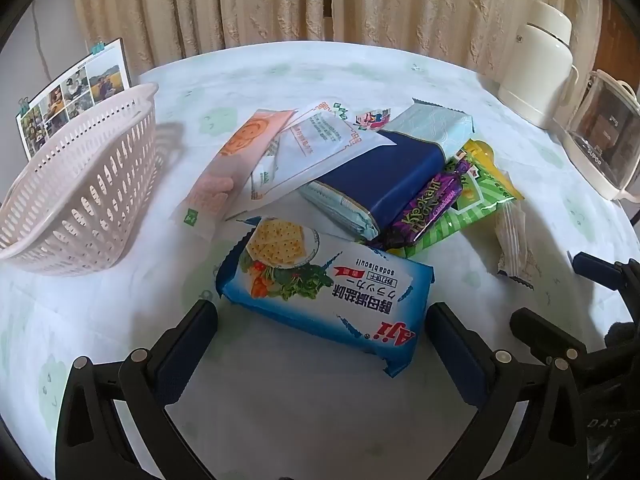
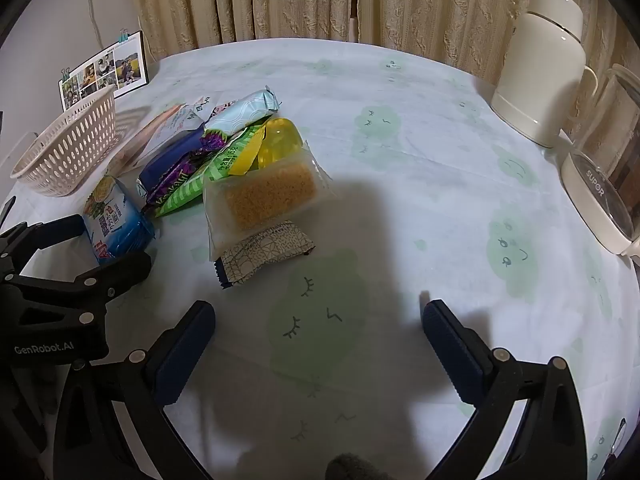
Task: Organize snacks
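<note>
Both the left hand-held gripper (image 1: 320, 344) and right hand-held gripper (image 2: 318, 344) gape empty near the snack pile (image 1: 360, 184), the basket (image 1: 80, 196) left of it, the kettle (image 2: 540, 64) far right.

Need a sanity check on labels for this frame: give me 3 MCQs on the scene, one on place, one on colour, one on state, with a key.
1. Where is the basket relative to the snack pile, seen from the left wrist camera?
A. Left of it
B. Right of it
C. On top of it

2. What colour is the wrapper of the soda biscuit pack?
A. Red
B. Blue and white
C. Black

3. What state are the left tongs in?
A. Shut on the pack
B. Open, astride the pack's near end
C. Shut, holding nothing

Key:
1 A, the basket stands at the left edge of the table, apart from the pile.
2 B, blue edges frame a white panel with a cracker photo.
3 B, both fingers stand wide apart, with gaps to the pack.
</note>
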Motion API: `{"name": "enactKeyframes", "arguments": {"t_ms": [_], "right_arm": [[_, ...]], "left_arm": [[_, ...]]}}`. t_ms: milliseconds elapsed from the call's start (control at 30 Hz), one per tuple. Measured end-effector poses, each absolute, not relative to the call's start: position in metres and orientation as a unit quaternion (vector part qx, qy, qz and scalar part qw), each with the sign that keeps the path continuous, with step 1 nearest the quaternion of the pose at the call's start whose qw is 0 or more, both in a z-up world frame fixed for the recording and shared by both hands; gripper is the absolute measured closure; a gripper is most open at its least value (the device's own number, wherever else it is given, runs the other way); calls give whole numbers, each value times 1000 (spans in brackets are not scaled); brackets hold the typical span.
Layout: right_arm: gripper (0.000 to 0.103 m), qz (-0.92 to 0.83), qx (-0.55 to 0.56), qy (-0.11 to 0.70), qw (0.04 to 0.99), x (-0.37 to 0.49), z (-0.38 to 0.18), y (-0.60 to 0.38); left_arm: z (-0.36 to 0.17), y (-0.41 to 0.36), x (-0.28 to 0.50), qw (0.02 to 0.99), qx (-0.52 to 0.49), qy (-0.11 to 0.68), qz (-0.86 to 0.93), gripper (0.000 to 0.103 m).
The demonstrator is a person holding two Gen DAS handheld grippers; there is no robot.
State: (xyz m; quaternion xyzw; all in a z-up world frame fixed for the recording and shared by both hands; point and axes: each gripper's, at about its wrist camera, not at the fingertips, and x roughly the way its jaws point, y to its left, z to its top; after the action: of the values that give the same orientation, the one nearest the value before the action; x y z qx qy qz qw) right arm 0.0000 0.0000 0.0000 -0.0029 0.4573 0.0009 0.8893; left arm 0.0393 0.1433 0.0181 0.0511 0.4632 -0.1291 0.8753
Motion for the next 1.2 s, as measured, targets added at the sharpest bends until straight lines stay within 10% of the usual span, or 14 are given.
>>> {"name": "enactKeyframes", "arguments": {"t_ms": [1200], "right_arm": [[0, -1, -3, 458, 889, 0, 0, 1]], "left_arm": [[18, 143, 41, 870, 50, 473, -131, 0]]}}
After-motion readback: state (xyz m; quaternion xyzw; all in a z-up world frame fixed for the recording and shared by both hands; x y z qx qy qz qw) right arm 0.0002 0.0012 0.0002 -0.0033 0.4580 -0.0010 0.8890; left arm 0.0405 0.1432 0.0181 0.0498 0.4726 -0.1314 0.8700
